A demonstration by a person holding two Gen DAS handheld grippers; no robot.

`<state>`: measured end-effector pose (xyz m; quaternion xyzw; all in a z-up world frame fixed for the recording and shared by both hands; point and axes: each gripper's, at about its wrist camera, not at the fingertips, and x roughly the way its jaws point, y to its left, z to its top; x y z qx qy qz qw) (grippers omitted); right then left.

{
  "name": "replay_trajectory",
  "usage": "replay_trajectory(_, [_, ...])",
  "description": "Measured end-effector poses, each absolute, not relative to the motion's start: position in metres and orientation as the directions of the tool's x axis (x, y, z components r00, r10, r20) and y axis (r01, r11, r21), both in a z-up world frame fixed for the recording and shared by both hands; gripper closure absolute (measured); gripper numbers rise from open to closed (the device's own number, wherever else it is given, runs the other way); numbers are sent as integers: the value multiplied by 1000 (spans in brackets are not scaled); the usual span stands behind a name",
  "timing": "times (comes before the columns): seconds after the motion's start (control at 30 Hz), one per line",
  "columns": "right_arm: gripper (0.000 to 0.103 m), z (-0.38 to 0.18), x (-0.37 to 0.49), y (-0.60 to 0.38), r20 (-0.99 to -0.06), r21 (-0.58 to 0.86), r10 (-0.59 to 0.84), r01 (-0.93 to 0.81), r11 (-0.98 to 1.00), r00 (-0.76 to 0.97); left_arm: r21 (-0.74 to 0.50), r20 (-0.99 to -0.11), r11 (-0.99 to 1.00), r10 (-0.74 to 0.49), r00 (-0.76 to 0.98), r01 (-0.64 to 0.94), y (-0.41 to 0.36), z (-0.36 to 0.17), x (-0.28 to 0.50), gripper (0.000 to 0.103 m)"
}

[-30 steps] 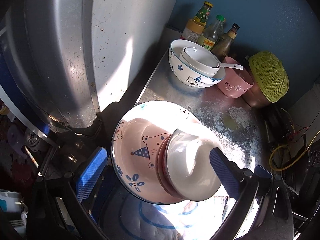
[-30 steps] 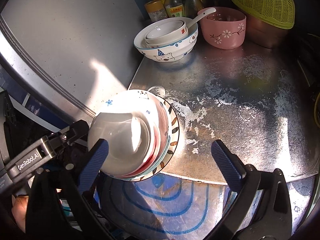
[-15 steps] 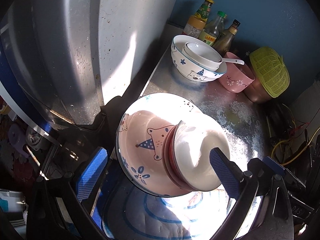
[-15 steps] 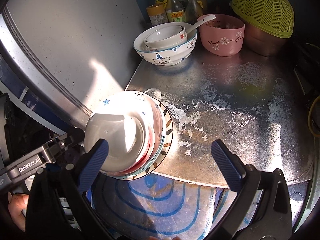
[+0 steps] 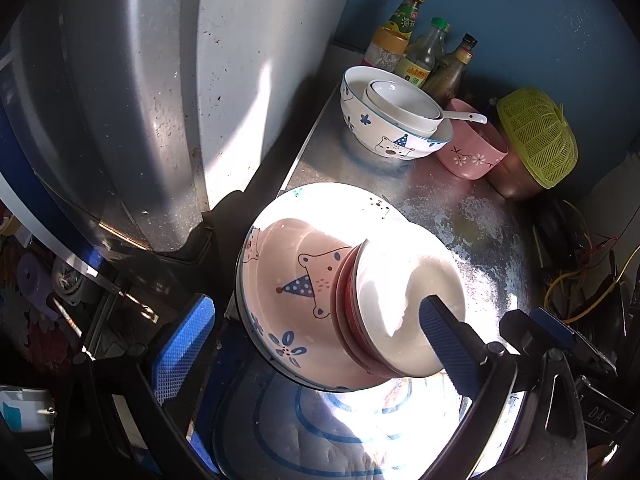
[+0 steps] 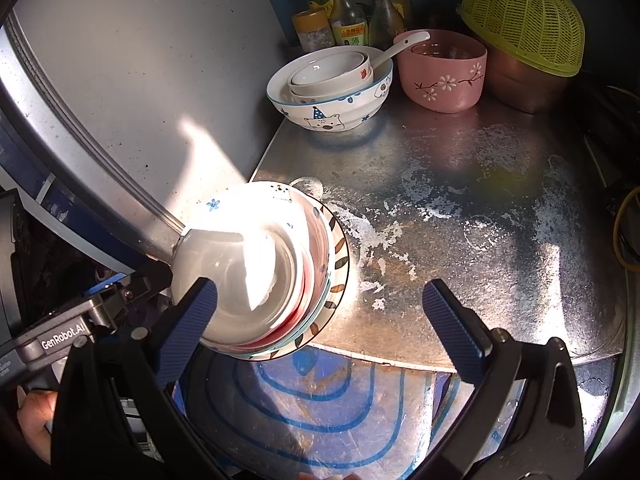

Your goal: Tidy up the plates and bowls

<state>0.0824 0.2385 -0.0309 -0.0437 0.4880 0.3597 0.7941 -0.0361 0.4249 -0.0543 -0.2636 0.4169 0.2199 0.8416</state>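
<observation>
metal desk, scuffed and sunlit, spread ahead of both jaws; a grey appliance wall rose to the left of them. under the jaws lay a mat with blue curved lines.

stack of nested bowls tipped on its side at the near edge of the desk, mouths turned toward the right. outermost a bear-print bowl with blue flowers, then a red-rimmed bowl, innermost a white bowl. glare washed out the rims. in the right wrist view a leaf-patterned rim showed at the outside of the stack.

left gripper: jaws spread wide, one finger to the left of the stack and the other crossing the white bowl's lip; could not tell whether it pressed the bowl. right gripper: jaws wide apart, left finger in front of the stack, right finger over bare desk, nothing held.

far ahead of the jaws, at the back of the desk: a second bear-print bowl holding smaller white bowls, touching a pink flowered bowl with a white spoon. beside that, a green mesh cover on a copper pot. bottles behind.

a hand showed at the lower left of the right wrist view.
</observation>
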Motion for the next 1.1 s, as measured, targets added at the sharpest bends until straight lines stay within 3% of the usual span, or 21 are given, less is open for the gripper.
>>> replay_trajectory(1.1, [0, -29, 75, 237, -805, 278, 522, -598, 752, 282, -271, -817, 785, 118, 564, -558, 427, -56, -39, 0])
